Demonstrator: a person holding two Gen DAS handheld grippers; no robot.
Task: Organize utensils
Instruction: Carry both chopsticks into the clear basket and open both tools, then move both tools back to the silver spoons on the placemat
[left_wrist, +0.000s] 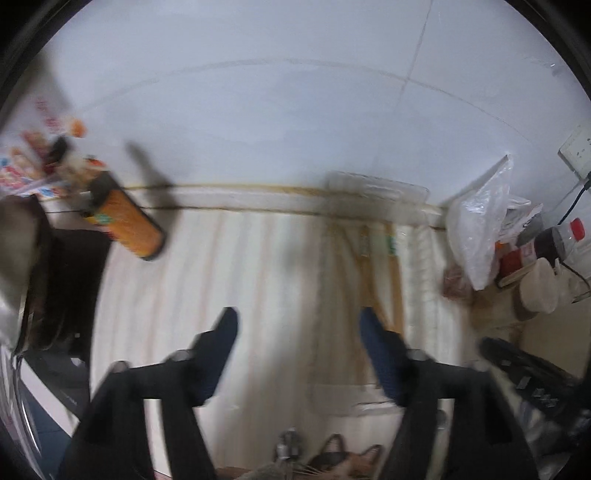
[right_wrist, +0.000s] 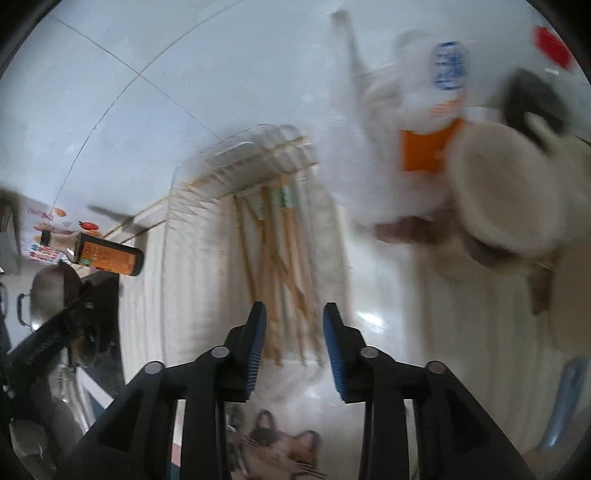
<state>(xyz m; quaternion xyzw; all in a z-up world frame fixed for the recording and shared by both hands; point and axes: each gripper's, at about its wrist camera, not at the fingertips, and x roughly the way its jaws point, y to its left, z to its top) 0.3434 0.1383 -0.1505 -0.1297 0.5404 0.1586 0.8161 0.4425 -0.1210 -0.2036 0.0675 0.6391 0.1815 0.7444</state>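
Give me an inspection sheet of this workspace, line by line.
Surface: pale worktop, glossy, below a tiled wall.
Job's things: wooden chopsticks lying in a clear tray.
Clutter: orange bottle lying on its side; plastic bags; red-capped jar; round tub.
Grippers: left gripper open, holding nothing; right gripper open, over the chopsticks' near ends.
Cables: black cable down from a wall socket.
Surroundings: motion blur; pan at left.

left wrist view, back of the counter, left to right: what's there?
Orange bottle lying on its side → clear tray with wooden chopsticks running toward the camera → plastic bags → red-capped jar → wall outlet. Both grippers open, holding nothing.
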